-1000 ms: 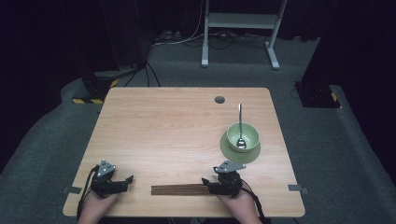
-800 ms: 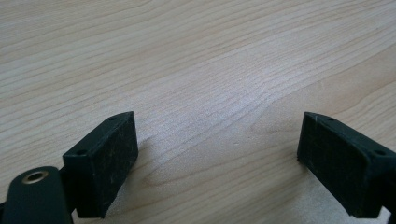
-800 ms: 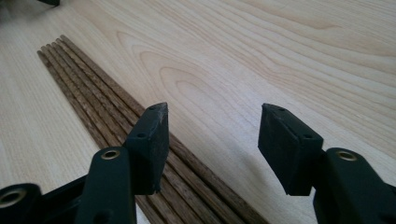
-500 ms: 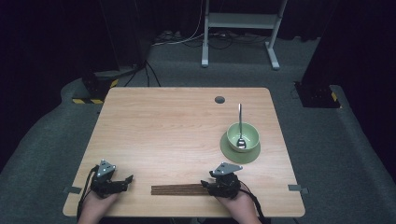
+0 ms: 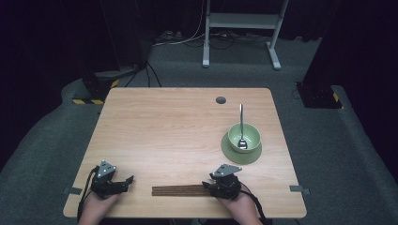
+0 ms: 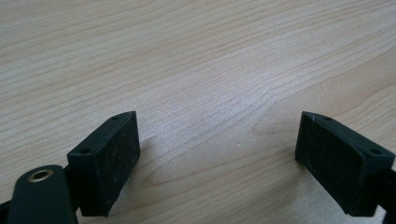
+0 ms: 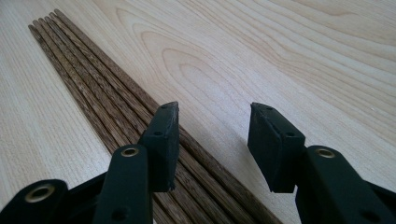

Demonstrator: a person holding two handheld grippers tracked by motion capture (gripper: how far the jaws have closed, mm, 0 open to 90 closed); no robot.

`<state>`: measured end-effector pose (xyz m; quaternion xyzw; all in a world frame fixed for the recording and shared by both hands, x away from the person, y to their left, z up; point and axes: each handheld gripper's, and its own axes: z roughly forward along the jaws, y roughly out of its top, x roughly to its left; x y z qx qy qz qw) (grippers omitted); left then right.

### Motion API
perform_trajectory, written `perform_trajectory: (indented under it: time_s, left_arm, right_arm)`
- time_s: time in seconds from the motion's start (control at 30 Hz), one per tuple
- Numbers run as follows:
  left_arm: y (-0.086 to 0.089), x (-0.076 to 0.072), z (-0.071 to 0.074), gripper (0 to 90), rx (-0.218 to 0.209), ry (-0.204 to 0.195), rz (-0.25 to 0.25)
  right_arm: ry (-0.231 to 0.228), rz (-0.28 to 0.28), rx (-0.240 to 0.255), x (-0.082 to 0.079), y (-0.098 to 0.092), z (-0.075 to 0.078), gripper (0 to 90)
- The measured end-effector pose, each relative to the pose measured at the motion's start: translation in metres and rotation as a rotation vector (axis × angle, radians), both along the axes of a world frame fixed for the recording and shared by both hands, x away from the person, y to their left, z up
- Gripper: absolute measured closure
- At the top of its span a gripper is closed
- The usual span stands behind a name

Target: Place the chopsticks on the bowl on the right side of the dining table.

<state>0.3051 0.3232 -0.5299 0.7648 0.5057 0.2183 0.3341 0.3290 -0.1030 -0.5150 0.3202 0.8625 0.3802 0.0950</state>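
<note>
right fingers (image 7: pixel 212 144) closing, astride outermost chopstick (image 7: pixel 205 158)

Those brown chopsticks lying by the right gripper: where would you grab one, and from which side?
Probably at the near end of the chopsticks, coming down from above. They lie flat and packed side by side, so the jaws must straddle one edge stick. The right gripper sits there, its jaws just closing, one pad over the bundle, gripping nothing yet.

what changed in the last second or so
The right gripper has just been closing its jaws beside the row of chopsticks; one jaw rests over the row, no stick is gripped yet. Both hands kept their places, the left gripper stayed open, and the bowl with its spoon did not move.
</note>
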Motion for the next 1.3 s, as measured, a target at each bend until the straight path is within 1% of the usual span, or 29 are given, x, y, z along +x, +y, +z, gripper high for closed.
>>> perform_trajectory:
  time_s: [0.13,0.23,0.37,0.5,0.57,0.7,0.83,1.07,1.17,1.23,1.3]
  left_arm:
    - [0.000,0.000,0.000,14.0,0.000,0.000,0.001]
    - [0.000,0.000,0.000,14.0,0.001,0.001,0.000]
    - [0.000,-0.001,0.000,14.1,0.002,-0.001,0.007]
    - [0.000,-0.001,0.000,14.1,0.001,0.000,0.007]
    - [0.000,-0.001,0.000,14.2,0.001,-0.001,0.006]
    - [0.000,-0.001,0.000,14.2,-0.001,0.000,0.006]
    - [0.000,-0.001,0.000,14.4,0.001,-0.001,0.007]
    - [0.000,-0.001,0.000,14.7,0.000,-0.001,0.008]
    - [0.000,-0.001,0.000,15.5,0.000,-0.004,0.015]
    - [0.001,-0.001,0.000,17.1,0.004,-0.005,0.022]
    - [0.001,0.000,0.000,17.1,-0.001,-0.006,0.039]
  right_arm:
    - [0.008,0.001,-0.004,0.001,0.000,0.000,56.0]
    - [0.006,0.007,-0.018,0.001,0.000,0.001,59.7]
    - [0.010,0.015,-0.025,0.000,0.000,0.000,62.3]
    - [0.009,0.001,-0.031,0.003,-0.001,0.000,65.4]
    - [0.011,-0.013,-0.033,0.007,-0.005,-0.001,67.3]
    - [0.014,-0.024,-0.037,0.010,-0.007,-0.001,68.4]
    - [0.009,-0.029,-0.035,0.011,-0.009,-0.001,71.1]
    - [-0.002,-0.034,-0.035,0.013,-0.011,-0.001,72.0]
    - [-0.006,-0.036,-0.036,0.014,-0.012,-0.002,72.1]
    - [-0.001,-0.046,-0.035,0.015,-0.013,-0.002,72.2]
    - [0.004,-0.056,-0.036,0.016,-0.014,-0.001,72.3]
